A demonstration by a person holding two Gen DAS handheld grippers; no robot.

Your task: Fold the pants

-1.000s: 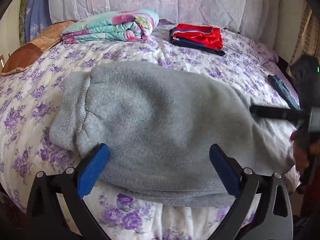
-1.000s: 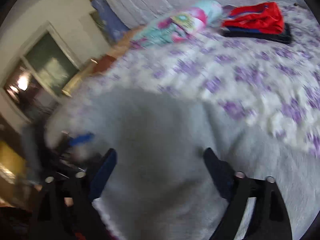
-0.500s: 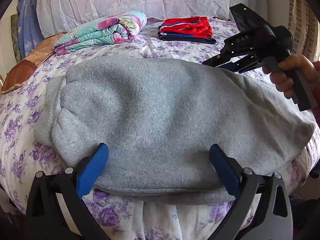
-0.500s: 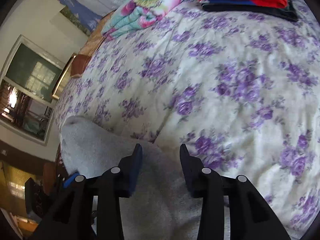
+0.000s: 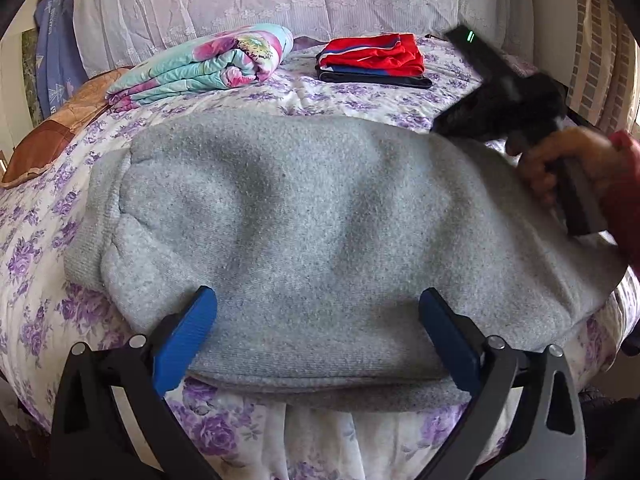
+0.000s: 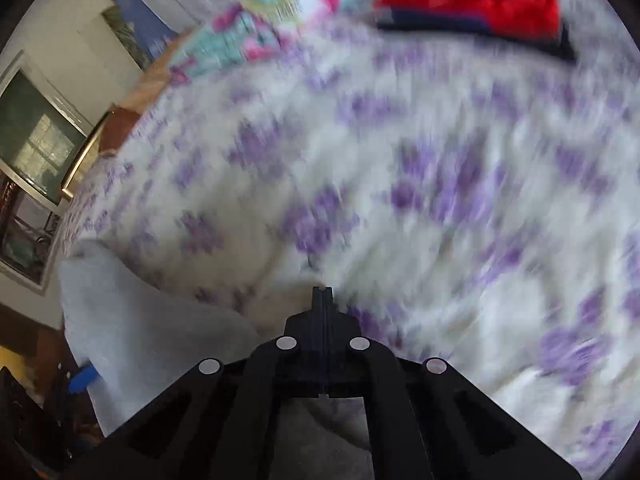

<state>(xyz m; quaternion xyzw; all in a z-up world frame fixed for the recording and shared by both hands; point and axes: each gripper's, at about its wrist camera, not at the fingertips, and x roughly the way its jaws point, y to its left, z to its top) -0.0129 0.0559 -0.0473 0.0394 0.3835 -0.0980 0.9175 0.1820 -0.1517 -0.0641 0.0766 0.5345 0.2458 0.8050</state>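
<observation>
Since half a second ago our right gripper point(image 6: 322, 294) has closed its jaws at the far edge of the grey pants point(image 5: 312, 236) on the bed point(image 5: 36, 240); whether cloth is pinched, we cannot tell; left gripper point(image 5: 318, 320) gapes wide, empty; we should draw the edge over evenly

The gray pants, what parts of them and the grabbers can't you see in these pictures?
- Right wrist view: motion blur smears the bedspread; whether the shut right gripper pinches any gray pants fabric is unclear.
- Left wrist view: the right gripper's fingers are blurred and behind the pants' far edge.
- Left wrist view: the pants' right end is cut off by the sleeve and frame edge.
</observation>
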